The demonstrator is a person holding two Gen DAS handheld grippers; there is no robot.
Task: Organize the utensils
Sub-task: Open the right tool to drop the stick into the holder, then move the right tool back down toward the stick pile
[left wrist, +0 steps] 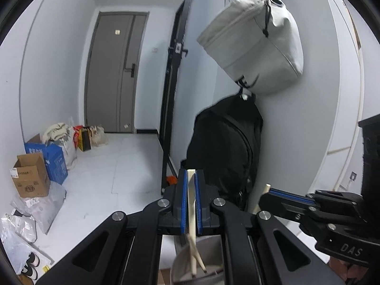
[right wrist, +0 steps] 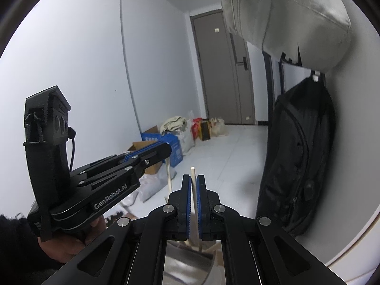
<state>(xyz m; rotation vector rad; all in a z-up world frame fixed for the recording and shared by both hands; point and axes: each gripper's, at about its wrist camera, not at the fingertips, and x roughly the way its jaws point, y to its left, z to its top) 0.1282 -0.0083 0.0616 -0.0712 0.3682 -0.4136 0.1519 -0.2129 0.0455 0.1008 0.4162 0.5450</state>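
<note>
Chopstick sits clamped in my left tongs marked "GenRobot.AI"; my right tongs, lettered "DAS", pinch another stick.

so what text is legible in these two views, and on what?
"DAS" on the right hand-held gripper body, left wrist view.
"GenRobot.AI" on the left hand-held gripper body, right wrist view.
Print on the blue box: too blurred to read.
Label on the cardboard box: too small to read.
Sticker on the door: unreadable.
</note>
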